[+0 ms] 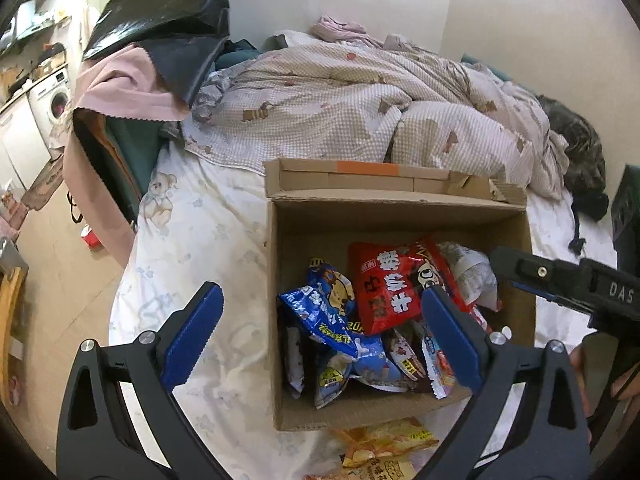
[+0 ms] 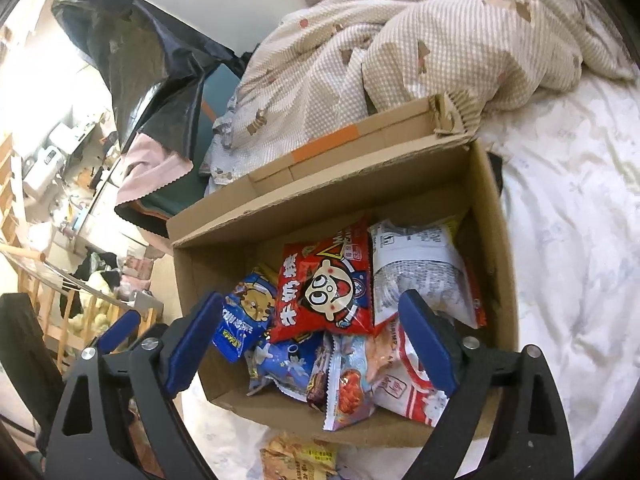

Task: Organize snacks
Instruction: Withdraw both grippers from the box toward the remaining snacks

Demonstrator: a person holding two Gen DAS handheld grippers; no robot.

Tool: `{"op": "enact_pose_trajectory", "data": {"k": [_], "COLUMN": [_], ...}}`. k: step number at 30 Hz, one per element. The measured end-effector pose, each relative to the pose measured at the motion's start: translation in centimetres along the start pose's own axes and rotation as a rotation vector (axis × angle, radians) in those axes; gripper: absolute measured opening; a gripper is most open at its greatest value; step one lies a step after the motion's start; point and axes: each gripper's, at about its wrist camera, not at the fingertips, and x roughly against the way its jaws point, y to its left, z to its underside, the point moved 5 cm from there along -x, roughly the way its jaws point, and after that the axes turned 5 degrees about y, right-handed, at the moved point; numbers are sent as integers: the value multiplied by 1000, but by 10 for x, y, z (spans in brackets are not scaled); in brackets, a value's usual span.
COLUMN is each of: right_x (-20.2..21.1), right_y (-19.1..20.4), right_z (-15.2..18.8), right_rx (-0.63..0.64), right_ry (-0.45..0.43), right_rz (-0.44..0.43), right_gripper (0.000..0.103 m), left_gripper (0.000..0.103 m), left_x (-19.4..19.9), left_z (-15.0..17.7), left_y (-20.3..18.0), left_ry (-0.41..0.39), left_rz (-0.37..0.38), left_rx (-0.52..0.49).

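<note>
We see the bed first, with its white sheet and a crumpled checked quilt at the far side, and on the sheet stands the open cardboard box with many snack packets already inside, a red packet lying on top. One snack is not yet in: a yellow-orange chip bag lies on the sheet just outside the near wall of the box, towards us, below both grippers. In our judgement the next move turns on this: the bag is nearer than the box, so a gripper must come back and down. The left gripper is spread wide and holds nothing. The right gripper is also spread and empty. Which one is nearer to the bag we cannot tell.
</note>
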Motion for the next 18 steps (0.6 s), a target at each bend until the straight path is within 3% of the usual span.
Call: {"op": "enact_pose_trajectory", "data": {"k": [8, 18], "right_x": [23, 49], "right_y": [5, 6], "right_z": [16, 60], "right_rx": [23, 3], "right_ry": [-5, 4], "right_rz": [7, 4], "right_gripper": [92, 92], "left_gripper": [98, 98], "left_x": [24, 56], "left_z": [10, 35], "left_y": [7, 13], "left_ry": [-30, -58], "left_rz": [-7, -8], "left_rx": [-1, -11]}}
